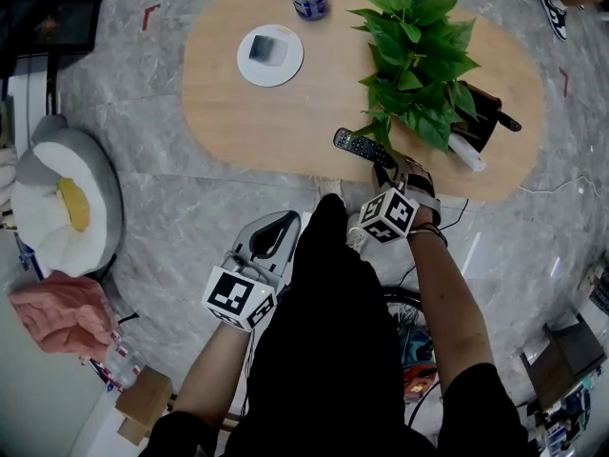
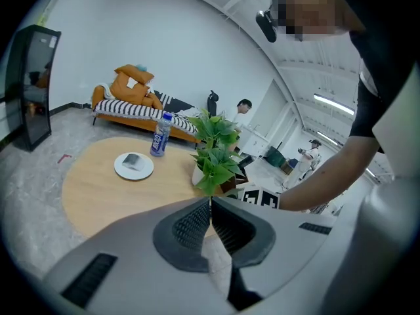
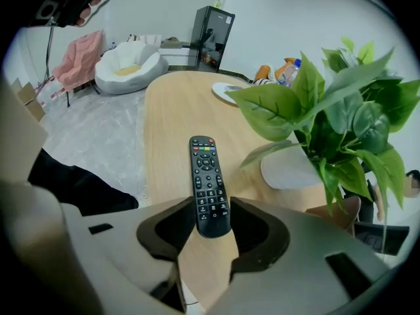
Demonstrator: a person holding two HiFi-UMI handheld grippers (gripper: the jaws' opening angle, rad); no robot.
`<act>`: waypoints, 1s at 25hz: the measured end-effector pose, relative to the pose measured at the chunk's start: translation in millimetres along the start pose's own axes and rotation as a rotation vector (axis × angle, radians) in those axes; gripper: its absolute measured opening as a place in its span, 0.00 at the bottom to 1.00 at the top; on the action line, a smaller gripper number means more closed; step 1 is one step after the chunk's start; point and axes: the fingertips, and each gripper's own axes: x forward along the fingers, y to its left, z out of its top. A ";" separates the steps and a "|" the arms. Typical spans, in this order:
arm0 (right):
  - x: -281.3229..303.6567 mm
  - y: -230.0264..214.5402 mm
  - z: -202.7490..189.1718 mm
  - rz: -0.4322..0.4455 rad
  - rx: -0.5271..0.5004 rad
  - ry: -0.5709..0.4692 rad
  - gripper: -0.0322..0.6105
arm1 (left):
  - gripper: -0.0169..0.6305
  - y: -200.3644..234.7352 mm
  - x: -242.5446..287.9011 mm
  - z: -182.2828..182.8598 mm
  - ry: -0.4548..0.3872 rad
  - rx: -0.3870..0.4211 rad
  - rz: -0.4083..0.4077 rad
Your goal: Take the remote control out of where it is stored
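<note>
Left gripper (image 2: 210, 203): jaws clenched, empty.
Right gripper (image 3: 213, 207): jaws released around remote (image 3: 207, 176) end.
Remote: flat on tabletop (image 3: 172, 117).

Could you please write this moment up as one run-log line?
remote: flat on table | right gripper: jaws open astride its near end | left gripper: jaws shut, empty

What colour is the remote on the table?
The remote is black with small coloured buttons; clearest in the right gripper view.
</note>
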 end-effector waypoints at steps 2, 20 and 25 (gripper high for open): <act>-10.3 -4.0 0.5 -0.004 0.035 -0.013 0.30 | 0.05 -0.7 -1.8 7.4 -0.012 0.011 0.008; -224.8 -113.6 32.5 -0.205 0.422 -0.350 0.21 | 0.05 -57.7 -33.4 126.5 -0.175 0.227 0.027; -292.6 -141.5 23.6 -0.283 0.556 -0.428 0.17 | 0.05 -78.8 -61.9 164.2 -0.259 0.254 0.034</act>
